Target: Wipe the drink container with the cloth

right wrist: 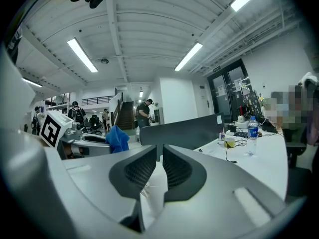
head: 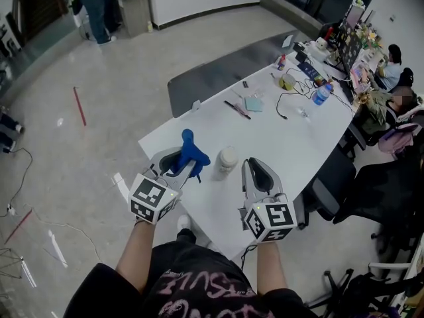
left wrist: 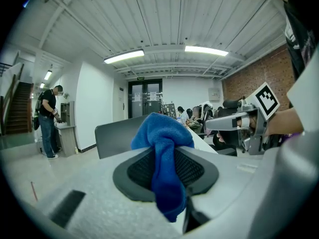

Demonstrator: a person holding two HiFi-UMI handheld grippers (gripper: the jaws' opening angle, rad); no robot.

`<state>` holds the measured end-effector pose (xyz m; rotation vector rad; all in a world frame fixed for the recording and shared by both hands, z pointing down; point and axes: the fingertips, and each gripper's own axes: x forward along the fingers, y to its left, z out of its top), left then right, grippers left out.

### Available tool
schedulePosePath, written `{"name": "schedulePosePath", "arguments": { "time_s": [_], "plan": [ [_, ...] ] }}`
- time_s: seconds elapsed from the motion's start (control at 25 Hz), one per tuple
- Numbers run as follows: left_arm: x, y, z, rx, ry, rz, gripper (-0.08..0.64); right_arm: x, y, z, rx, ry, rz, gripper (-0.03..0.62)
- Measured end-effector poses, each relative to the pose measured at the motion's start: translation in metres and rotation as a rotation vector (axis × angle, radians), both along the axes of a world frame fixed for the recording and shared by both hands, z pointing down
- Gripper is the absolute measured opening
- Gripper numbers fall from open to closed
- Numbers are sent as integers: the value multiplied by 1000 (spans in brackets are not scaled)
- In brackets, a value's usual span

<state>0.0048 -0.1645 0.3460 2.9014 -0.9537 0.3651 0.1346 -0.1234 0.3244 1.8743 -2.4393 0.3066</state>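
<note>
A white drink container [head: 226, 160] stands upright near the front edge of the white table [head: 278, 138]. Just left of it, my left gripper [head: 180, 164] is shut on a blue cloth [head: 190, 152]. In the left gripper view the cloth [left wrist: 162, 133] bunches above the jaws of that gripper [left wrist: 167, 156] and hangs down between them. My right gripper [head: 257, 171] hovers just right of the container and does not touch it. Its jaws [right wrist: 160, 156] stand almost together with a slim gap. Nothing is gripped; only the white table shows through the gap.
Farther along the table lie a water bottle [head: 320, 95], cables, a small notebook [head: 254, 103] and desk clutter. A dark grey panel [head: 218, 71] lines the table's far side. Black office chairs [head: 331, 184] stand to the right, with seated people beyond. A person [head: 99, 5] stands far off.
</note>
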Motion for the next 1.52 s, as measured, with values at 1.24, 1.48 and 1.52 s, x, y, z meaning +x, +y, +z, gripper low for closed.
{"name": "schedulePosePath", "arguments": {
  "time_s": [1.24, 1.48, 1.52],
  "plan": [
    [14, 70, -48, 122, 45, -122, 98, 23, 68, -17, 80, 5, -67, -6],
    [11, 80, -51, 137, 49, -145, 98, 24, 77, -18, 89, -4, -73, -6],
    [11, 82, -51, 137, 51, -148, 98, 24, 79, -17, 91, -5, -74, -6]
  ]
}}
